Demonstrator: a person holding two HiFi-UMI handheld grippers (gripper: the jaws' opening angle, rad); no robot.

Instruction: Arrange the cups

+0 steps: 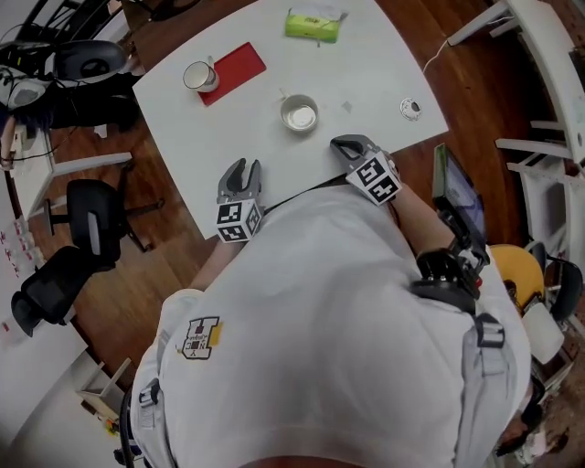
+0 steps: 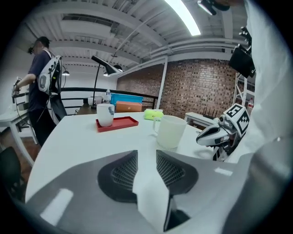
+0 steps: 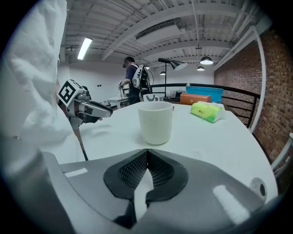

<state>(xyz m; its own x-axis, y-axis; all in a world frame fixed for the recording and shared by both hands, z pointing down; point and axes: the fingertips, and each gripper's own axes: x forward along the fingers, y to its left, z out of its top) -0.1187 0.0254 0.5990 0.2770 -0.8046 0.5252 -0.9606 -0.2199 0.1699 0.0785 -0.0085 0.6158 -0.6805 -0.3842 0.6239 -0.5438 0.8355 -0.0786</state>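
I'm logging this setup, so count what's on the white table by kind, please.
Red tray: 1
Cups: 2, the cup on that tray and the ribbed cup
Green tissue pack: 1
Small round object: 1
Total: 5

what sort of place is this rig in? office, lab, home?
Most likely a loft-style office or lab workspace, not a home. There is a bare brick wall, a ceiling of exposed beams with a strip light, and a black office chair on a wooden floor beside the white table.
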